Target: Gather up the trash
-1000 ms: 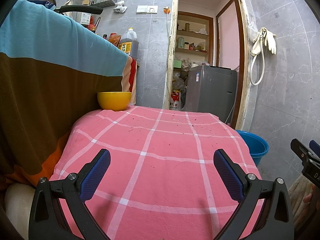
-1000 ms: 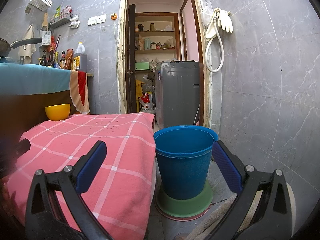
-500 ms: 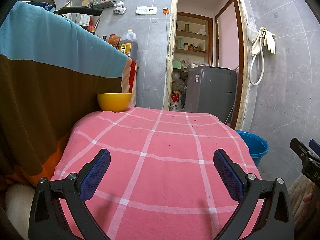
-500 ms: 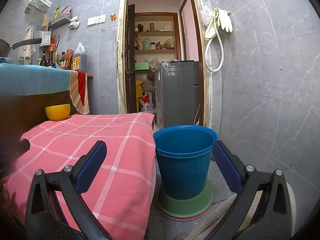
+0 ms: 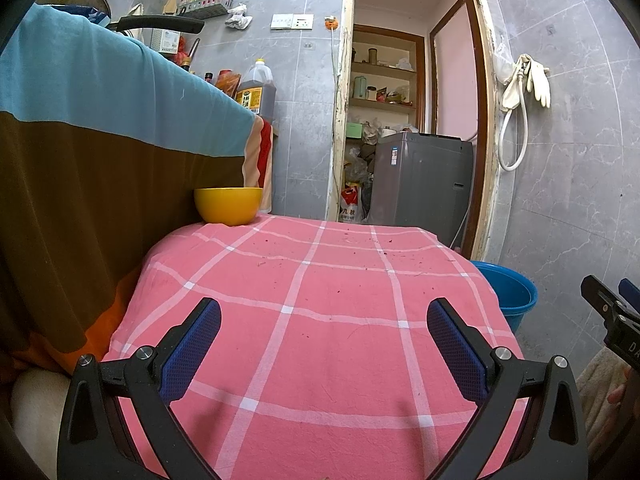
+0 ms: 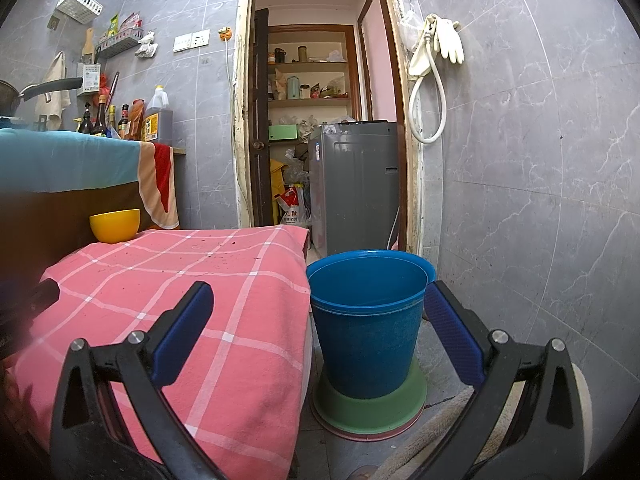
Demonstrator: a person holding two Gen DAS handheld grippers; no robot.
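A table under a pink checked cloth point(image 5: 320, 320) point(image 6: 192, 280) carries tiny dark crumbs point(image 5: 352, 240) toward its far side. A yellow bowl point(image 5: 228, 210) point(image 6: 115, 225) sits at the far left corner. On the floor right of the table stands a blue bucket point(image 6: 368, 320) point(image 5: 510, 296), on a green base point(image 6: 370, 408). My left gripper point(image 5: 324, 344) hovers open over the near part of the cloth, holding nothing. My right gripper point(image 6: 318, 328) is open and empty, straddling the table edge and the bucket. Part of the right gripper point(image 5: 612, 312) shows at the left wrist view's right edge.
A counter draped in a teal and brown cloth point(image 5: 100, 120) rises at the left, with bottles point(image 6: 104, 118) and a pan point(image 5: 156, 24) on it. Ahead, a doorway shows a grey washing machine point(image 6: 354, 184). Grey tile wall with hanging gloves point(image 6: 444, 40) lies right.
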